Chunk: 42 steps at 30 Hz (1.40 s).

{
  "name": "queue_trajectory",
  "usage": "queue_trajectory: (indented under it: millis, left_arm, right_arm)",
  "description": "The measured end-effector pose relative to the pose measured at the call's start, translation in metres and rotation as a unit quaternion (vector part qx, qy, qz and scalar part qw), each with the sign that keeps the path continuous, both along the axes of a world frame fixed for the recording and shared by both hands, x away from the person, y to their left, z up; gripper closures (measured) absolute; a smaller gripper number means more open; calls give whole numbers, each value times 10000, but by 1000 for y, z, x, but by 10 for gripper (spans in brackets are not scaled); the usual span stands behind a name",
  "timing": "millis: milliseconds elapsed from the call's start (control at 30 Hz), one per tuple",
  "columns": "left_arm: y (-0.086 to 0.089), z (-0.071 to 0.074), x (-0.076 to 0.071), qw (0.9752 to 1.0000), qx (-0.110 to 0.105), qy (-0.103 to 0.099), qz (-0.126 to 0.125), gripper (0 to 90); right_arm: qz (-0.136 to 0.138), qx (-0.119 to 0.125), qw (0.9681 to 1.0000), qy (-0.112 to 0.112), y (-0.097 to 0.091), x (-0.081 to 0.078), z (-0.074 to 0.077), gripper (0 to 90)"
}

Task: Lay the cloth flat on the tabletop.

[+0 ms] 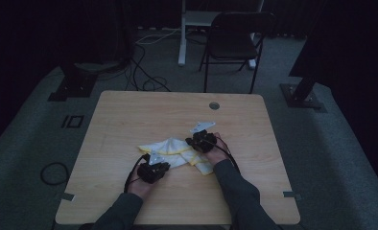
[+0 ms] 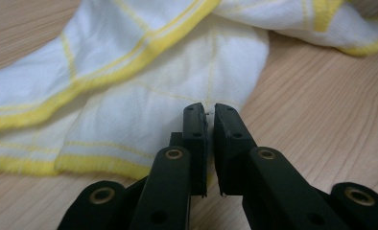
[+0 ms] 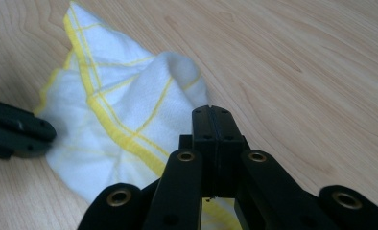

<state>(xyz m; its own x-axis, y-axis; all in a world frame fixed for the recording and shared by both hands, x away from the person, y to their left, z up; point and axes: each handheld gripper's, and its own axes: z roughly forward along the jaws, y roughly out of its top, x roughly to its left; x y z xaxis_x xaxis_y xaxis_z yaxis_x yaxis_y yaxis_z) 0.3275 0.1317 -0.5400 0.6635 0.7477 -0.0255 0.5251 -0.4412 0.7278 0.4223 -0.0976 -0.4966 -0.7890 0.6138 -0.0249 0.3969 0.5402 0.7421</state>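
Note:
A white cloth with yellow stripes [image 1: 175,149] lies crumpled in the middle of the wooden table [image 1: 129,115]. My left gripper [image 1: 154,168] is at the cloth's near left edge. In the left gripper view its jaws [image 2: 210,115] are almost together, with a thin bit of white cloth [image 2: 144,96] pinched at the tips. My right gripper [image 1: 200,141] rests over the cloth's right side. In the right gripper view its jaws [image 3: 211,111] are pressed tight together above the bunched cloth [image 3: 124,110], with no fabric showing between them. The left gripper [image 3: 14,132] shows at that view's left edge.
A round cable hole [image 1: 214,105] sits near the table's far edge. A dark folding chair [image 1: 232,40] and a white desk leg [image 1: 182,33] stand beyond the table. Cables [image 1: 144,72] lie on the grey floor.

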Motion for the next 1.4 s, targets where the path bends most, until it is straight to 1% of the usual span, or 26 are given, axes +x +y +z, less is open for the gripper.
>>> queue_trajectory:
  millis: [67,133,167,300,433,500,567,600,633,700,733,767,833,933,1000,1033,1067,1100,1133,1200,1233,1267,1300,1333,1367,1400]
  left_arm:
    - [2,0,0,10000,21,-5,22,851]
    - [8,1,-1,9999,102,-16,71,852]
    - [10,1,-1,9999,99,-9,100,854]
    - [21,3,1,9995,198,-10,226,858]
    - [32,3,4,9989,241,9,399,862]
    - [33,3,5,9985,260,-20,486,861]
    - [33,4,6,9982,296,-37,518,857]
    - [33,4,6,9980,334,-59,537,857]
    - [33,3,7,9975,375,-111,584,848]
    - [33,3,8,9972,398,-125,617,835]
    - [34,4,11,9966,414,-128,701,827]
    - [36,4,13,9964,418,-125,731,820]
    - [38,4,16,9960,410,-111,785,808]
    - [39,4,19,9956,425,-113,831,793]
    - [41,7,19,9955,298,-98,895,776]
    - [41,7,19,9955,298,-98,895,765]
    - [39,11,16,9968,135,-142,774,750]
    - [38,13,14,9973,82,-165,718,731]
    - [38,13,14,9973,82,-165,718,709]
    - [32,17,11,9983,-54,-233,527,693]
    - [29,18,9,9986,-119,-250,445,693]
    - [21,17,8,9992,-184,-237,276,682]
    - [21,17,8,9992,-184,-237,276,676]
    - [13,15,7,9995,-161,-223,125,672]
    - [13,15,7,9995,-161,-223,125,664]
    - [2,8,6,9998,-58,-182,21,654]
  right_arm:
    - [-20,-26,10000,-13,-1,0,0,900]
    - [-153,-67,9999,-39,-6,0,2,900]
    - [-226,-68,9997,-60,-9,0,2,900]
    - [-490,-97,9987,-8,-22,2,1,900]
    - [-817,-101,9966,84,-37,5,-3,900]
    - [-906,-134,9957,115,-42,5,-5,900]
    - [-927,-144,9955,115,-44,5,-5,900]
    - [-903,-139,9958,106,-45,4,-6,900]
    - [-841,-61,9964,49,-46,1,-5,900]
    - [-805,-32,9967,21,-46,-1,-5,892]
    - [-675,56,9977,-46,-45,-4,-3,820]
    - [-570,142,9982,-91,-43,-6,-2,777]
    - [-400,171,9989,-183,-39,-10,-1,702]
    - [-126,242,9993,-274,-31,-14,0,648]
    - [78,207,9993,-307,-25,-16,-2,625]
    - [78,207,9993,-307,-25,-16,-2,625]
    - [228,141,9993,-267,-19,-18,-4,625]
    - [333,113,9991,-243,-16,-19,-5,628]
    - [402,83,9989,-247,-14,-19,-7,627]
    - [542,-8,9982,-255,-9,-20,-9,612]
    - [542,-8,9982,-255,-9,-20,-9,612]
    - [620,-95,9976,-288,-3,-21,-10,583]
    - [678,-119,9973,-269,-1,-21,-11,579]
    - [712,-141,9970,-270,2,-22,-11,565]
    - [738,-168,9967,-287,4,-21,-12,556]
    - [783,-204,9963,-290,7,-21,-13,555]
